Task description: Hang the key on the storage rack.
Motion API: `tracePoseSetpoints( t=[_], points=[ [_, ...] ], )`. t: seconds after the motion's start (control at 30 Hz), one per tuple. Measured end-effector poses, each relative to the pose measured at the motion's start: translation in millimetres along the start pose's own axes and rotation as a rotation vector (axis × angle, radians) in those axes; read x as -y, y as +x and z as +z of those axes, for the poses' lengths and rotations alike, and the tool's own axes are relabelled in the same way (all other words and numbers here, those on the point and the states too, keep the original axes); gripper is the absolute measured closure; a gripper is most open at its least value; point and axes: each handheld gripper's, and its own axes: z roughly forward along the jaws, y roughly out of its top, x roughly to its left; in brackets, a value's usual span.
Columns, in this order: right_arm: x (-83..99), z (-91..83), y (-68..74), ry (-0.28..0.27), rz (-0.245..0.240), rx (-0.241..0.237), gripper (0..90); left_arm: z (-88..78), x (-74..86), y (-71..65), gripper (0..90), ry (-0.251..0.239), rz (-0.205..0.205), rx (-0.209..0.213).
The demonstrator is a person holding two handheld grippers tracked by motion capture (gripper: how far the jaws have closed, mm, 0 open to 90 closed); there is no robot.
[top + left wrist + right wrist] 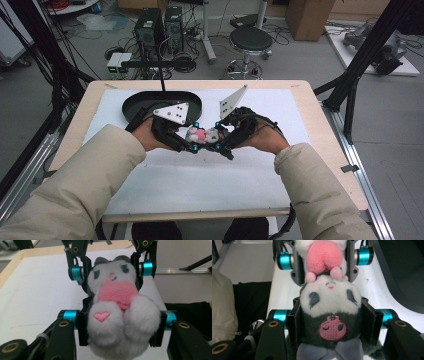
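A white and grey plush toy with a pink heart on its chest hangs just above the white mat, held between both grippers. My left gripper is shut on its lower body; in the left gripper view the pads press into the white legs of the toy. My right gripper is shut on the head; in the right gripper view the jaws squeeze the dark hood of the toy, with its pink skull patch facing the camera. The two grippers face each other, tips nearly meeting.
A black oval tray lies on the white mat behind the left hand. The mat covers most of the wooden table. Beyond the far edge stand a stool and computer towers.
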Motion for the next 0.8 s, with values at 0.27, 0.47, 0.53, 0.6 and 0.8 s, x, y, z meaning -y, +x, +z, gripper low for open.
tracePoseSetpoints(
  t=[0.27, 0.47, 0.53, 0.6, 0.8],
  points=[
    [3.3, -0.4, 0.3, -0.012, -0.006, -0.008, 44.6, 0.7, -2.1, -1.9, 54.7, 0.002, 0.009, -0.002],
    [3.4, -1.8, 0.9, -0.028, -0.012, -0.011, 40.1, -2.2, -3.7, -1.9, 55.6, -0.003, 0.005, -0.006],
    [3.6, -2.0, 0.7, -0.039, -0.014, -0.007, 34.9, -3.5, -3.9, -1.8, 55.7, -0.009, 0.001, -0.006],
    [4.3, -2.1, 1.8, -0.061, -0.018, -0.014, 23.2, -5.1, -3.7, -2.3, 55.8, -0.004, -0.003, -0.012],
    [14.2, -11.7, 2.9, -0.163, 0.028, 0.087, 0.5, -19.0, -2.4, -0.2, 55.9, -0.016, -0.02, -0.07]
  ],
)
